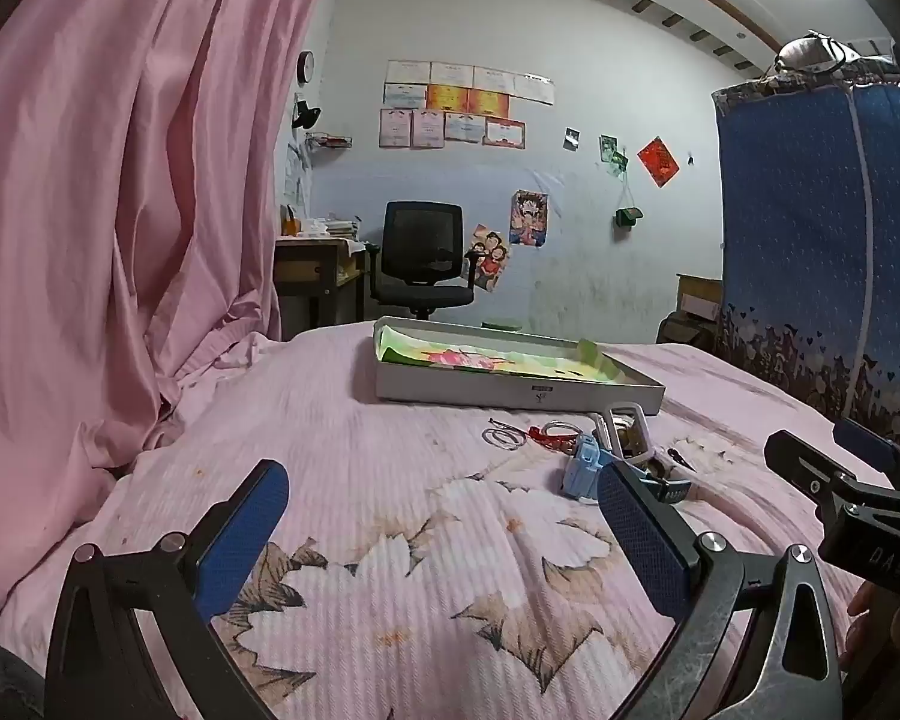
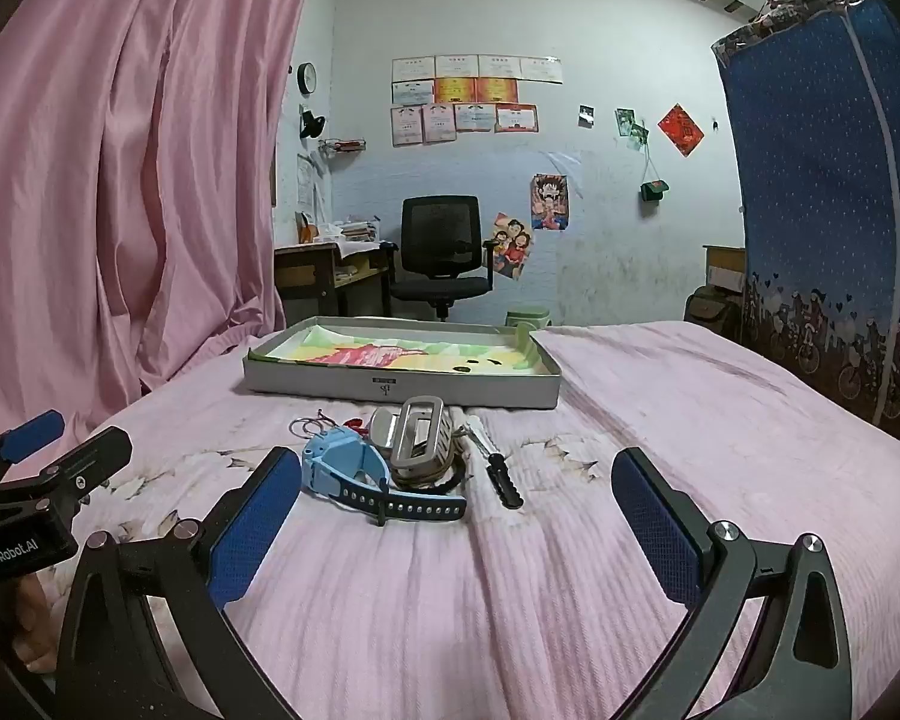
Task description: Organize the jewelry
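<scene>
A small heap of jewelry lies on the pink bedspread in front of a shallow grey box [image 2: 402,390] [image 1: 510,396] lined with colourful paper. The heap holds a light blue watch [image 2: 354,468] [image 1: 582,468] with a dark strap, a silver watch [image 2: 417,441] [image 1: 627,429], thin wire hoops [image 2: 309,425] [image 1: 501,437], a red piece [image 1: 549,437] and a black-handled pin [image 2: 504,483]. My right gripper [image 2: 456,534] is open just short of the heap. My left gripper [image 1: 441,534] is open, left of the heap, with nothing between its fingers.
Pink curtain fabric [image 1: 120,210] hangs along the left of the bed. A blue fabric wardrobe [image 2: 840,210] stands at the right. A black office chair [image 2: 444,252] and a wooden desk [image 2: 318,270] are beyond the bed's far edge. A hand [image 2: 30,624] holds the left gripper.
</scene>
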### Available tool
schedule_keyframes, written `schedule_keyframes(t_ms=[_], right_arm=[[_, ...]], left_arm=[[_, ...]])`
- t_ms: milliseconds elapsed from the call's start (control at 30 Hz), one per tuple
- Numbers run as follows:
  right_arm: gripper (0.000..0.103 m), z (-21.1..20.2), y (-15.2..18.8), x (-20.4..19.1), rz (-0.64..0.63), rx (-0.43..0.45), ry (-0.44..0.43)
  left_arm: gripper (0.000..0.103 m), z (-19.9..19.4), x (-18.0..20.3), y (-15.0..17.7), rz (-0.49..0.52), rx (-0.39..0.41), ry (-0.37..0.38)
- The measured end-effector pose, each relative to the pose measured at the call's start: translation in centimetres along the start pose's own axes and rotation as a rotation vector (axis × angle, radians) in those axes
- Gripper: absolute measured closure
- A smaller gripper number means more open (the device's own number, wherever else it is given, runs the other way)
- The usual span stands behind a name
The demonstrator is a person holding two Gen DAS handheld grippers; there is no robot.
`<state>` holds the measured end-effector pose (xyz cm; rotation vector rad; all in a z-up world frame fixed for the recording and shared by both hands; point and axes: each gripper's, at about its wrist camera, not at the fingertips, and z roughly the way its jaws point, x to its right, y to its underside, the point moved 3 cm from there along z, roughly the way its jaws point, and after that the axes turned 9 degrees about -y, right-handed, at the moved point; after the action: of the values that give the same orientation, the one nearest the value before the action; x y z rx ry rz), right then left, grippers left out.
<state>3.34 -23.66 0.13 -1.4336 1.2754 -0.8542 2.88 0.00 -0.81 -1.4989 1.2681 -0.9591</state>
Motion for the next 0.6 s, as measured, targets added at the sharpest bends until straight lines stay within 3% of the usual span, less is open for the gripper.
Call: schedule_keyframes(t_ms=[600], right_arm=[[0.001, -0.02, 0.01, 0.05, 0.003, 0.0, -0.002]], left_arm=[[0.0, 0.01, 0.0, 0.02, -0.002, -0.006, 0.002]])
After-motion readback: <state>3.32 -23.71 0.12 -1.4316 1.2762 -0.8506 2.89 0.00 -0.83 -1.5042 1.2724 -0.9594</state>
